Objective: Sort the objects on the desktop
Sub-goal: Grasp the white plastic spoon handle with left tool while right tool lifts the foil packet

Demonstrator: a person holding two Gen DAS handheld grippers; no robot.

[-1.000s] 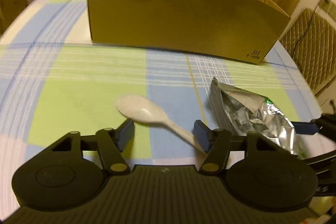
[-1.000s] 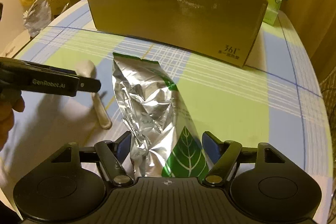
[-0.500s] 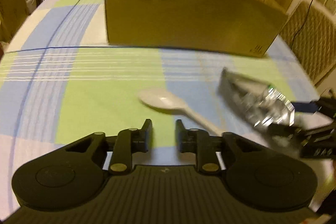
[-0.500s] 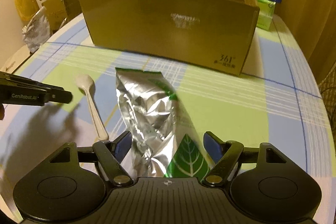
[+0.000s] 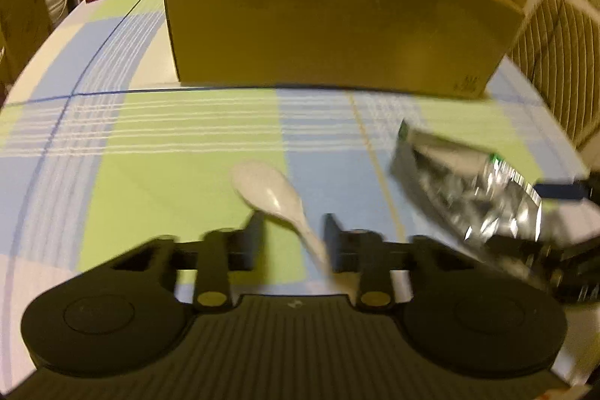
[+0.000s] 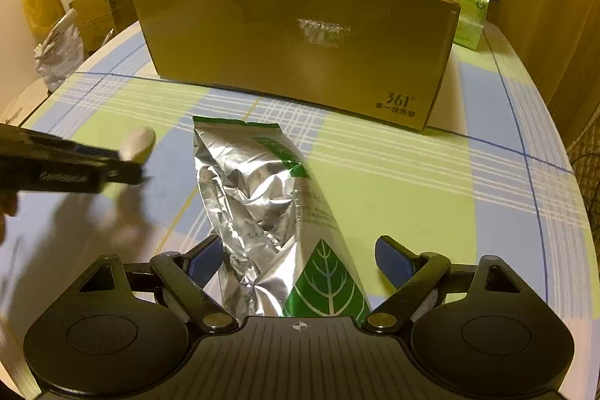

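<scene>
L gripper (image 5: 292, 237) astride spoon (image 5: 270, 194), R gripper (image 6: 296, 255) astride pouch (image 6: 262, 197)

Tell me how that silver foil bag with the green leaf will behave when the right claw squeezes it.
The silver foil bag with the green leaf is heavily creased, so it will probably crumple rather than resist. Glossy foil may slip between the open right claw's pads. It looks slack, likely light.

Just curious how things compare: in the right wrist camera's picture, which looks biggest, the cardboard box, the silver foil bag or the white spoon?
1. cardboard box
2. silver foil bag, though it lies nearer the camera, which enlarges it
3. white spoon, partly hidden behind the left hand-held gripper, so only its bowl shows
</scene>
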